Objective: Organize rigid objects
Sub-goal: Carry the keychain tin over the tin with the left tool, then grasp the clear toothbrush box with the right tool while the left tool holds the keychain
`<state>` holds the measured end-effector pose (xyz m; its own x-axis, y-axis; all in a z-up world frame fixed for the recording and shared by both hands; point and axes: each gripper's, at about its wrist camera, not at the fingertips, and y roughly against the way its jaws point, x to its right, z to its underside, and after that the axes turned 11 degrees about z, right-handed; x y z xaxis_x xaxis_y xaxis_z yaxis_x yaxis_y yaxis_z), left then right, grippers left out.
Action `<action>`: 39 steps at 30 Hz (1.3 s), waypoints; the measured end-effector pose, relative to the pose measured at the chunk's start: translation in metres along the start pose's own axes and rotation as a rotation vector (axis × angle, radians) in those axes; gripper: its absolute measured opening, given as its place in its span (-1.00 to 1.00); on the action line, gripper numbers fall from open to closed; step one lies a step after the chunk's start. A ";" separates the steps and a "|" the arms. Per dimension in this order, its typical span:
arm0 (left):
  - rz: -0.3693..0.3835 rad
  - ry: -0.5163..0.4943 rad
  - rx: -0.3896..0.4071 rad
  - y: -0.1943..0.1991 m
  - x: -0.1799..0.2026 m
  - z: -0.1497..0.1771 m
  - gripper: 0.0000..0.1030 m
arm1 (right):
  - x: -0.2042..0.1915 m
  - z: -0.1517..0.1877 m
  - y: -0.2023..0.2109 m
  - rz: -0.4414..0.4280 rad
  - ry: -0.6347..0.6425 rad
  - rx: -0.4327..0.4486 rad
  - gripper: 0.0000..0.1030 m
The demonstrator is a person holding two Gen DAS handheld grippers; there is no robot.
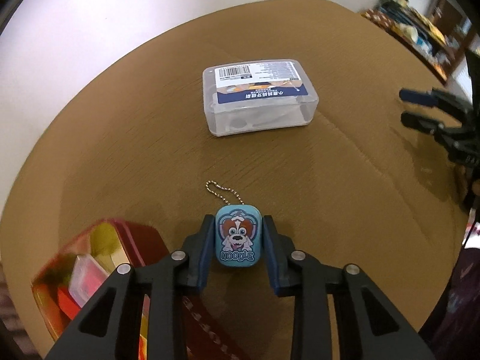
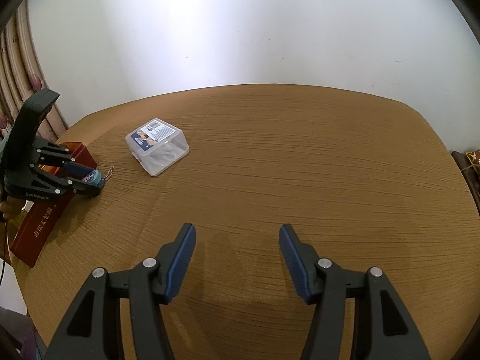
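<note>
Both wrist views look down across the table [image 2: 300, 156], sharing the clear box [image 1: 258, 96].

A small blue rounded-rectangular keychain tag [image 1: 238, 240], printed with a cartoon brown-and-white dog and the word "NOODLE", sits at lower centre of the left wrist view, face up, its beaded metal chain [image 1: 220, 193] looping toward upper left. A clear rectangular plastic case [image 1: 258, 97] with a blue-and-white barcode label lies closed and flat at upper centre, well apart from the tag. A red open-topped box [image 1: 99, 273] occupies the lower left; its contents are blurred, showing yellow, red and clear shapes.
</note>
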<state>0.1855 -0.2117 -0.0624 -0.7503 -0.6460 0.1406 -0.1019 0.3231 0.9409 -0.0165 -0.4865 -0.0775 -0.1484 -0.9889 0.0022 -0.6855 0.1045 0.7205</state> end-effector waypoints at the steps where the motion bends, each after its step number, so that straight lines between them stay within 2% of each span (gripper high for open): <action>1: 0.005 0.015 0.019 0.004 0.002 0.002 -0.47 | 0.000 0.000 0.000 0.001 -0.001 0.000 0.15; 3: -0.012 0.051 0.061 0.013 0.009 0.007 -0.47 | 0.000 0.000 0.000 0.004 -0.002 -0.001 0.15; 12: 0.015 0.247 0.280 0.082 0.037 0.051 -0.47 | -0.002 0.000 -0.002 0.006 0.006 -0.015 0.15; 14: -0.010 0.291 0.318 0.098 0.039 0.065 -0.47 | -0.002 0.000 -0.003 0.006 0.007 -0.018 0.15; 19: -0.066 0.400 0.374 0.129 0.039 0.111 -0.47 | -0.003 -0.002 -0.006 0.011 0.012 -0.029 0.15; 27: -0.130 0.582 0.426 0.154 0.024 0.174 -0.47 | -0.007 -0.005 -0.013 -0.003 0.040 -0.061 0.15; 33: -0.166 0.641 0.476 0.158 0.020 0.187 -0.47 | -0.028 -0.024 -0.008 -0.064 0.157 -0.076 0.15; 39: -0.134 0.693 0.508 0.155 0.014 0.196 -0.47 | -0.082 -0.087 -0.006 -0.137 0.397 -0.068 0.18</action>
<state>0.0309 -0.0351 0.0245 -0.1608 -0.9228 0.3502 -0.5639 0.3771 0.7347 0.0620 -0.4158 -0.0212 0.2356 -0.9585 0.1606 -0.6296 -0.0246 0.7765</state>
